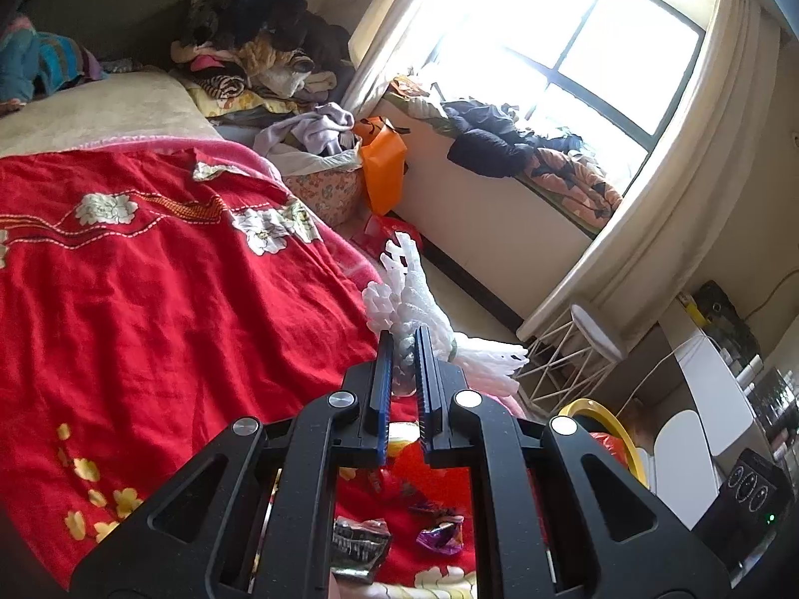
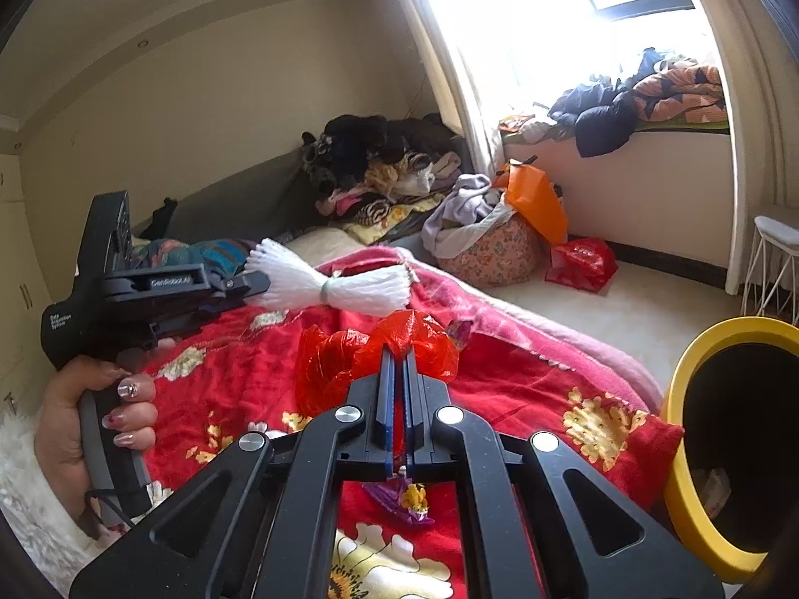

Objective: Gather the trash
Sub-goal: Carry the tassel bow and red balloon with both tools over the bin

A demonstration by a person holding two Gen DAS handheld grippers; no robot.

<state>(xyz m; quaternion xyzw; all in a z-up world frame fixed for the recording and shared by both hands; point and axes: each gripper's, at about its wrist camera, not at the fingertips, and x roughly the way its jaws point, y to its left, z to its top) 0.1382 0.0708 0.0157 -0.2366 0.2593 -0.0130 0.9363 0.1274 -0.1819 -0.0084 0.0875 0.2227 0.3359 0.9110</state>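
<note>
Trash held above red bedspread (image 2: 499, 389): left gripper (image 1: 405, 344) clamps white foam netting (image 1: 424, 304); right gripper (image 2: 398, 357) clamps red plastic wrapper (image 2: 349, 359).

Left hand-held gripper (image 1: 404, 349) clamps white foam netting (image 1: 424, 309) above red bedspread (image 1: 150, 289)

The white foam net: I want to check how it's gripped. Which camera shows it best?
The right wrist view: the whole white foam net appears side-on, pinched at one end by the left gripper. The left wrist view shows it end-on, partly hidden behind the fingers.
</note>
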